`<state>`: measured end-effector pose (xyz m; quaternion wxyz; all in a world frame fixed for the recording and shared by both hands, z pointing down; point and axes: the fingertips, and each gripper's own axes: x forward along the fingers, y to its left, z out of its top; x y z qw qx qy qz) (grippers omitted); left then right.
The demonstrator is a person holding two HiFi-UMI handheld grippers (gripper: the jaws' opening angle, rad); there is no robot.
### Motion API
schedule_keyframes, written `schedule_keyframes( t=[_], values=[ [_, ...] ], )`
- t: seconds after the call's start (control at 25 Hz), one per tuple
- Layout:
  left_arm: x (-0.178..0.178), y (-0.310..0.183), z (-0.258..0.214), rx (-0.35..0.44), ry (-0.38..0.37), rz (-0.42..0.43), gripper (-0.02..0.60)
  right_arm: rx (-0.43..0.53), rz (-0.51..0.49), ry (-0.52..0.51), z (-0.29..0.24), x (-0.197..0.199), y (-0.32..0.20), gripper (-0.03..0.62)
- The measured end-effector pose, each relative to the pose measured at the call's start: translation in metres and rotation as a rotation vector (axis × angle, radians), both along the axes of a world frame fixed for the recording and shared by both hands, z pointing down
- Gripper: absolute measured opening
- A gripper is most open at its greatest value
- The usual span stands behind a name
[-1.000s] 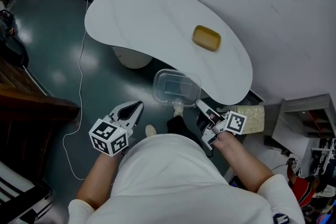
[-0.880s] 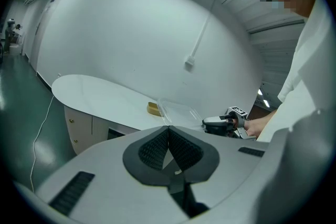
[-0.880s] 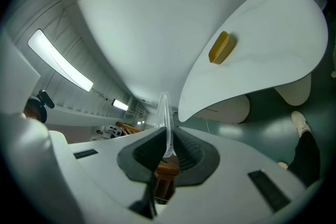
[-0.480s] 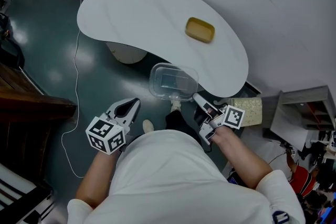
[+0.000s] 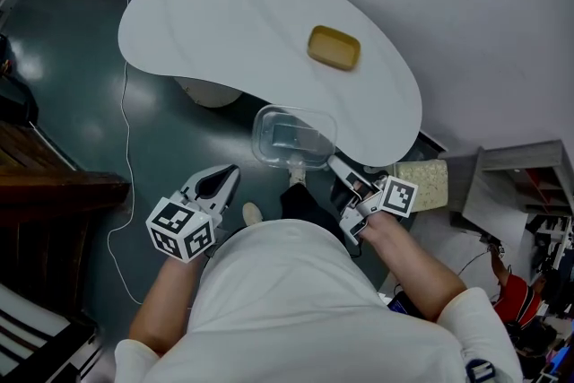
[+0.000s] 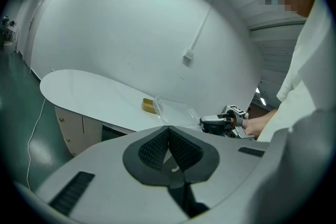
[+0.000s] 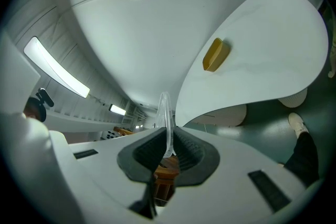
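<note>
Head view shows one white table [image 5: 224, 22], one clear plastic container [image 5: 289, 137] just off its near edge, rim clamped in the right gripper [image 5: 339, 170], the left gripper [image 5: 220, 181] closed and empty, and one yellow block [image 5: 334, 47] near the far edge.

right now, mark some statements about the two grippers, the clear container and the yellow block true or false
1. The right gripper is shut on the edge of the clear plastic container. True.
2. The left gripper holds the yellow block. False: its jaws are together with nothing between them, and the block lies on the white table.
3. The yellow block sits inside the clear plastic container. False: it lies on the table, apart from the container.
4. The left gripper touches nothing. True: it is in the air, to the left of the container.
5. The white table is square. False: it is rounded and curved like a kidney.
</note>
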<state>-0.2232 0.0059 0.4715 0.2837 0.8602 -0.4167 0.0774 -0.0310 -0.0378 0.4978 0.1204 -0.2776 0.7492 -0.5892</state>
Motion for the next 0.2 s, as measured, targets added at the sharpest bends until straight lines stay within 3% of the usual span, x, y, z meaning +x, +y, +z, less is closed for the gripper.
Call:
schedule_keyframes(
  t=[0.2],
  values=[
    [-0.0037,-0.0048,-0.0052,0.004,-0.001,0.011,0.017,0.010,0.002,0.007,-0.0049,-0.0049,-0.0047,0.046]
  ],
)
